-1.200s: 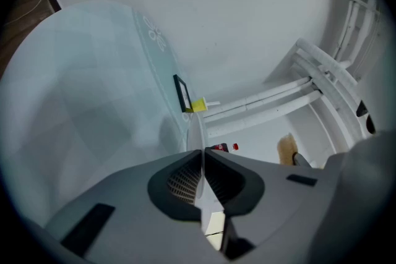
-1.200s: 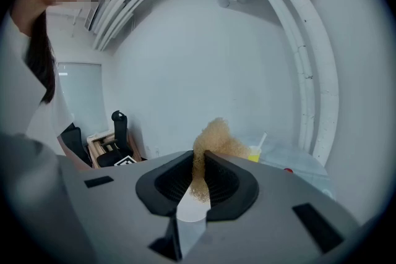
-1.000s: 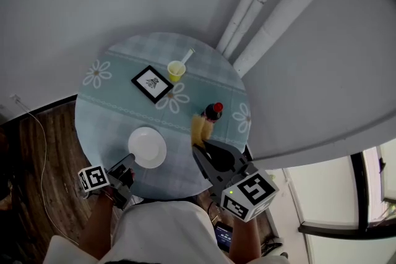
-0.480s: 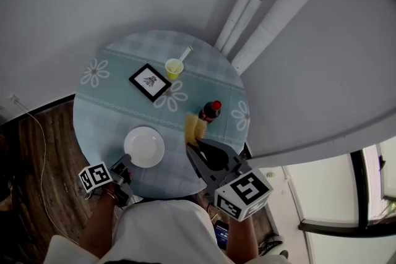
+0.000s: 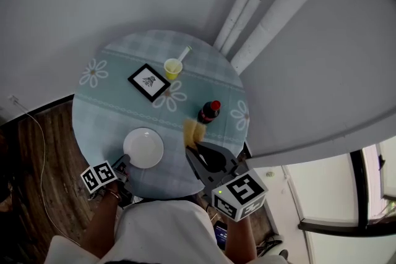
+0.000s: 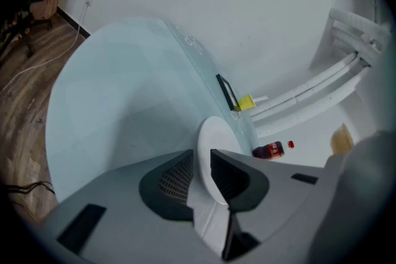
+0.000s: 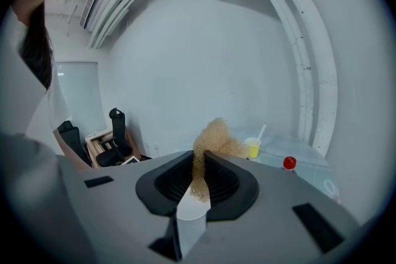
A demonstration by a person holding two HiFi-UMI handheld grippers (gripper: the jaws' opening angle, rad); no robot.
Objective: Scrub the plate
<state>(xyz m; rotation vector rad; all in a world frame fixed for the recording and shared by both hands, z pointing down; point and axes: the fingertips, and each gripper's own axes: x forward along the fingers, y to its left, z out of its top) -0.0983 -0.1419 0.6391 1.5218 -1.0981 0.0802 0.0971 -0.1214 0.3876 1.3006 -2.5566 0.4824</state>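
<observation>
The left claw (image 6: pixel 203 161), opening, straddles the plate (image 5: pixel 143 147) rim at the near edge of the desk (image 5: pixel 99 109), pads seemingly clear of it. The right claw (image 7: pixel 199 161) clamps a tan scrubber (image 7: pixel 216 136).

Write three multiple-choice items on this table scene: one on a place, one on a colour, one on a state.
1. Where does the yellow cup stand?
A. On the floor.
B. On the table, beside the black-framed picture.
C. On a chair.

2. What colour is the cap of the bottle?
A. Red.
B. Green.
C. White.

3. How does the right gripper stand?
A. Open and empty.
B. Shut with nothing in it.
C. Shut on the tan sponge.

Key:
1 B: the head view shows the cup next to the picture on the far part of the table.
2 A: the cap shows red in every view.
3 C: the right gripper view shows the sponge pinched between the jaws.
</observation>
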